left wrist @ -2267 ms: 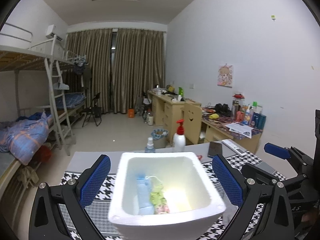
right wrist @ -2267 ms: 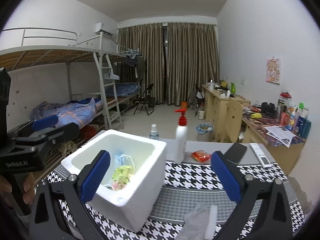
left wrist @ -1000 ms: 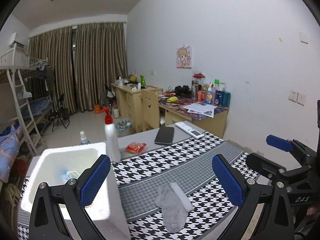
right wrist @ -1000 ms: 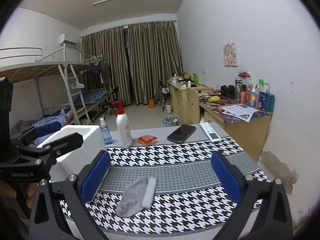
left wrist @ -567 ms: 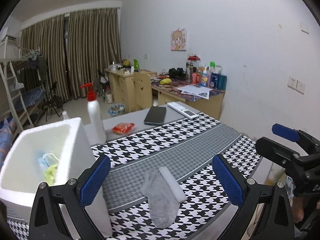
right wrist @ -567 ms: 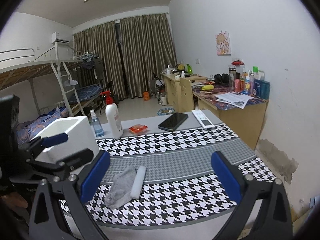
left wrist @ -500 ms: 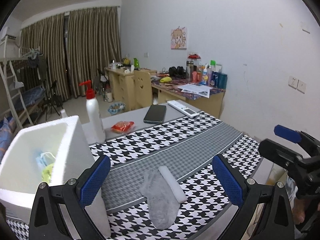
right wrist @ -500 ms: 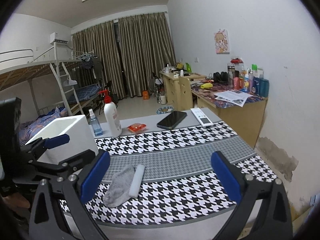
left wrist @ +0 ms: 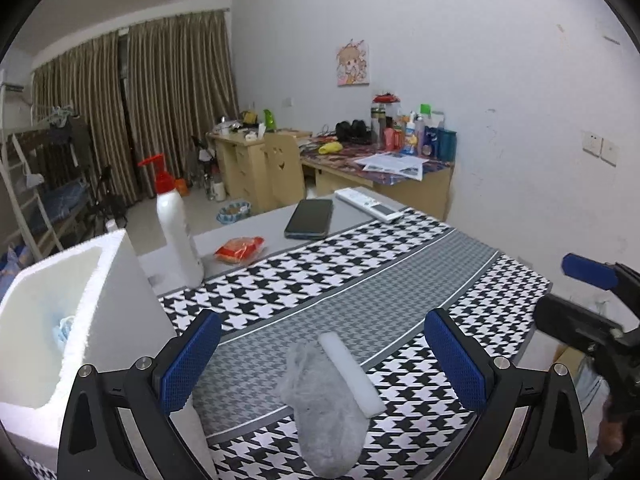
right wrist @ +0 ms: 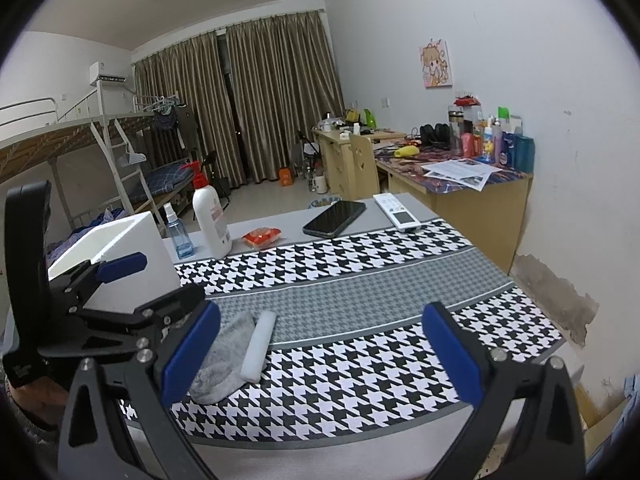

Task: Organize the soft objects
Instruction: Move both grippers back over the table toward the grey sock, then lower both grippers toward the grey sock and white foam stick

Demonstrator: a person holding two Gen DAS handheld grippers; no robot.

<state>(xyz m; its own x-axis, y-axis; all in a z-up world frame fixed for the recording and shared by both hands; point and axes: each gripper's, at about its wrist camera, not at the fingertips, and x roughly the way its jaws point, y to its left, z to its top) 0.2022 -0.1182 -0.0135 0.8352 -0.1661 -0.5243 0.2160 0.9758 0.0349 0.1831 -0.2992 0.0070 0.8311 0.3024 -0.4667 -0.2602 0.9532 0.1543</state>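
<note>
I've swung the left gripper (left wrist: 322, 354) off the foam box (left wrist: 72, 304) & over to the grey sock (left wrist: 324, 404), jaws wide open, nothing held. Sock lies on the worktop (left wrist: 360, 292) just right of the box, touching a white foam strip (left wrist: 352, 372). Right gripper (right wrist: 320, 354) also wide open, empty. Next pick's lined up, I reckon.

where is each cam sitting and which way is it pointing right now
Left wrist: rides the left gripper, low over the near table edge, looking across the grey sock toward the far wall; its open blue-padded fingers frame the view, with the right gripper at the right edge.
Right wrist: rides the right gripper, slightly further right, facing the curtains; its open fingers show, plus the left gripper at left.
Shared: sock, white foam box, pump bottle, phone, houndstooth cloth.
</note>
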